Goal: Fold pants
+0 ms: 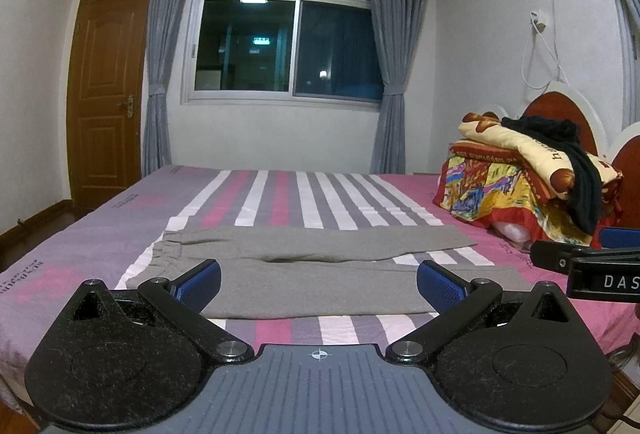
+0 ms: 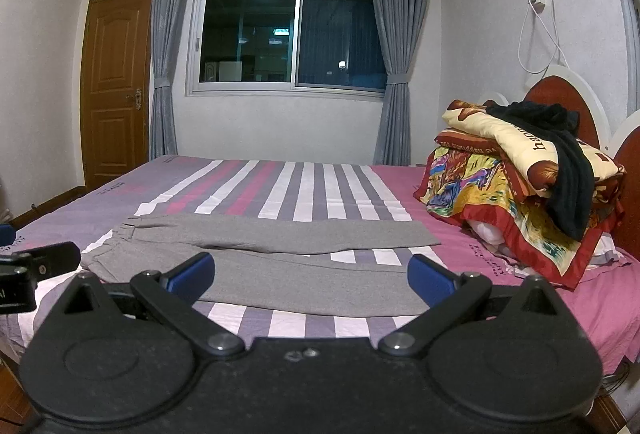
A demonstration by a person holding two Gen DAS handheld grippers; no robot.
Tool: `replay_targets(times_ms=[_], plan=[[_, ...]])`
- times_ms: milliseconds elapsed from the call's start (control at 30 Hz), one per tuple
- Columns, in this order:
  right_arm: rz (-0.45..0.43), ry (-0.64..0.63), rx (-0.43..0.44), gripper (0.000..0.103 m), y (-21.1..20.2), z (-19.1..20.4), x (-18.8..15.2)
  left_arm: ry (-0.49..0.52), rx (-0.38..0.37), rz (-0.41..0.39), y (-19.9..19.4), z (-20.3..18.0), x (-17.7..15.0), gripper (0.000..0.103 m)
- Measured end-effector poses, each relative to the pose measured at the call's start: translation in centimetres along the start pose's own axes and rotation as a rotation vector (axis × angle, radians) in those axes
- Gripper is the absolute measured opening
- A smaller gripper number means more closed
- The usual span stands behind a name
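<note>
A pair of grey knit pants (image 1: 316, 266) lies flat on the striped pink, purple and white bedsheet (image 1: 280, 193), its elastic waistband toward the brown wooden door (image 1: 106, 93) and the two legs stretched side by side toward the pile of bright printed quilts (image 1: 520, 177). A black garment (image 1: 576, 169) drapes over that pile. The left gripper (image 1: 319, 284) hangs just short of the pants' near edge with its blue-padded fingers spread wide — nothing between them. The right gripper (image 2: 311, 276) sits beside it, likewise spread and holding nothing, closer to the quilts.
</note>
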State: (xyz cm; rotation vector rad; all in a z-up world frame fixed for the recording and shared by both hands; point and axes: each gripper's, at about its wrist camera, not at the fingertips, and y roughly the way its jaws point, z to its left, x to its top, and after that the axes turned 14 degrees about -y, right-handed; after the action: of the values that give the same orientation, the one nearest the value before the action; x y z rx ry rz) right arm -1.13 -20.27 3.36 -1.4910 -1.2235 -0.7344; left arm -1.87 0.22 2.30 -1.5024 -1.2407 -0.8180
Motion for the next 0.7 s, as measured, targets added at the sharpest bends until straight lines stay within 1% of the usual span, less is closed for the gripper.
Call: replay_targets(times_ms=[400,500,600,667,700], plan=[[0.002,0.001,0.002,0.103,0.0,0.1,-0.1,0.006,0.0,0.0,-0.1,-0.1,0.0,0.103],[0.011,-0.019,0.012,0.103,0.0,0.4,0.0,0.002,0.003,0.01,-0.1,0.1,0.3,0.103],[-0.032,-0.049,0.031,0.103,-0.1,0.1,0.8,-0.002,0.005,-0.015,0.5,0.9,1.2,0.103],[-0.103,-0.068,0.041,0.103,0.3,-0.9,1.5,0.001,0.0,-0.027,1.9,2.0,2.1,0.103],[-0.134,-0.076,0.048,0.103,1.0,-1.6,2.1,0.011,0.014,-0.03,2.9,2.7,2.6,0.103]])
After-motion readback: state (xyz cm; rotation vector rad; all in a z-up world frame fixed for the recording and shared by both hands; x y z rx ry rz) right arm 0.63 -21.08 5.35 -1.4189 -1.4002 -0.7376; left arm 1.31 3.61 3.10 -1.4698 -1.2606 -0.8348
